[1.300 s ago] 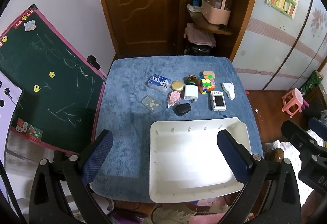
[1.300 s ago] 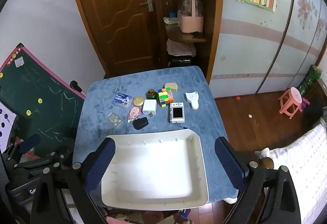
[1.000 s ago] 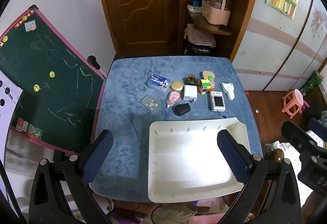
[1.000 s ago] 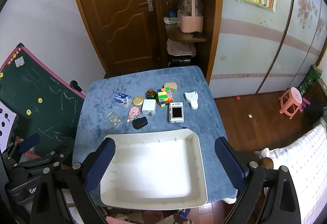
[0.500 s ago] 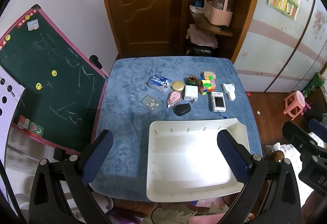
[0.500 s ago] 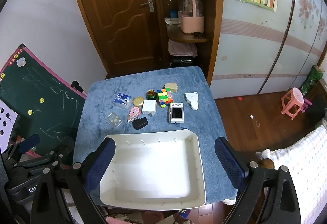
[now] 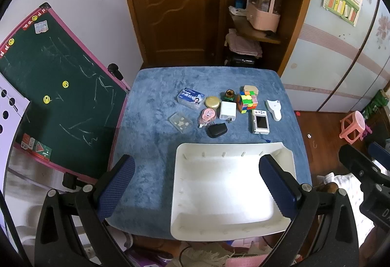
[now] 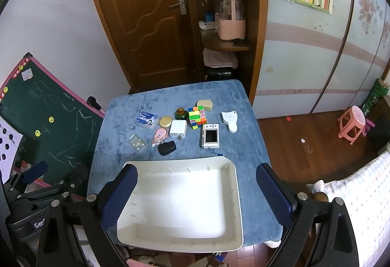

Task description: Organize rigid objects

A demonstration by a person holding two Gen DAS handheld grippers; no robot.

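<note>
Tray (image 8: 180, 198) below both wide-open, empty hand-held grippers
Small objects, cube (image 8: 197, 117) among them, lay beyond it on the desk (image 8: 246, 145).

"Gen" on left tongs' (image 8: 36, 179) body (rest cut off); other print illegible.

The counter (image 8: 246, 157) carried one white tray (image 8: 234, 194) and eleven small things: one puzzle cube (image 8: 197, 117), one camera (image 8: 210, 136), one charger (image 8: 178, 128), one black case (image 8: 167, 147), seven others.
</note>
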